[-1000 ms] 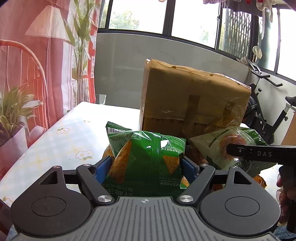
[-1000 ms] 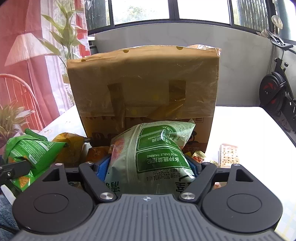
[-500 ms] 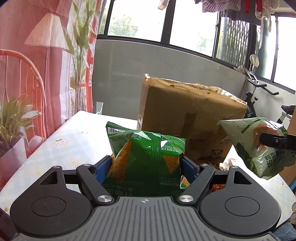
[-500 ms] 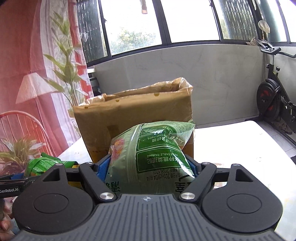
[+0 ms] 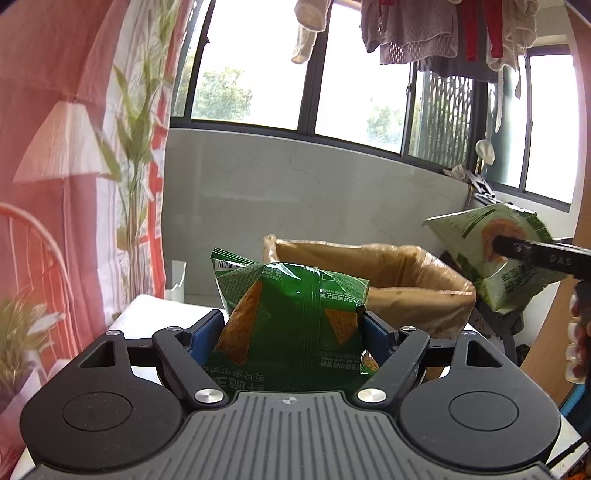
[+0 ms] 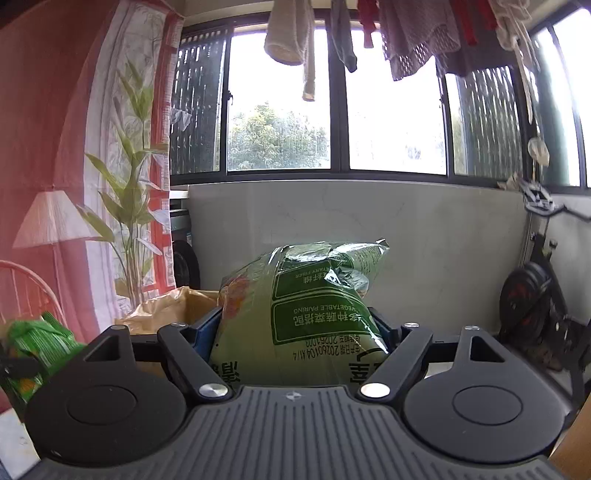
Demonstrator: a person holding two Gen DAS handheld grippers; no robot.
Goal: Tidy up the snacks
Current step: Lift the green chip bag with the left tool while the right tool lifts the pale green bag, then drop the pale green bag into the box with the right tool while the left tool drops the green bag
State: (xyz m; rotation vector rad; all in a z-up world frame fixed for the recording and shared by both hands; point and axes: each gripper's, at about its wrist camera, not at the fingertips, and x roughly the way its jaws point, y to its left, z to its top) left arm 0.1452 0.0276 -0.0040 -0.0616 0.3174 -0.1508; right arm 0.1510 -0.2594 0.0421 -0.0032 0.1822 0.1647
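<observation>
My left gripper (image 5: pixel 293 323) is shut on a dark green chip bag (image 5: pixel 291 325) and holds it in the air, in front of the open top of a brown cardboard box (image 5: pixel 413 291). My right gripper (image 6: pixel 299 321) is shut on a pale green snack bag (image 6: pixel 299 310), held high. That bag also shows in the left wrist view (image 5: pixel 495 251), above and right of the box. The dark green bag shows in the right wrist view (image 6: pixel 40 343) at the lower left, with the box's rim (image 6: pixel 173 306) beyond it.
A white table (image 5: pixel 147 306) lies below the box. A red curtain (image 5: pixel 48 147) and a plant (image 6: pixel 129 206) stand at the left. An exercise bike (image 6: pixel 535 295) stands at the right. Laundry (image 6: pixel 406 33) hangs above the window.
Both grippers have risen with their bags. The box, seen side-on before, now shows its open top from above. The pale green bag has moved up above the box's right side.
</observation>
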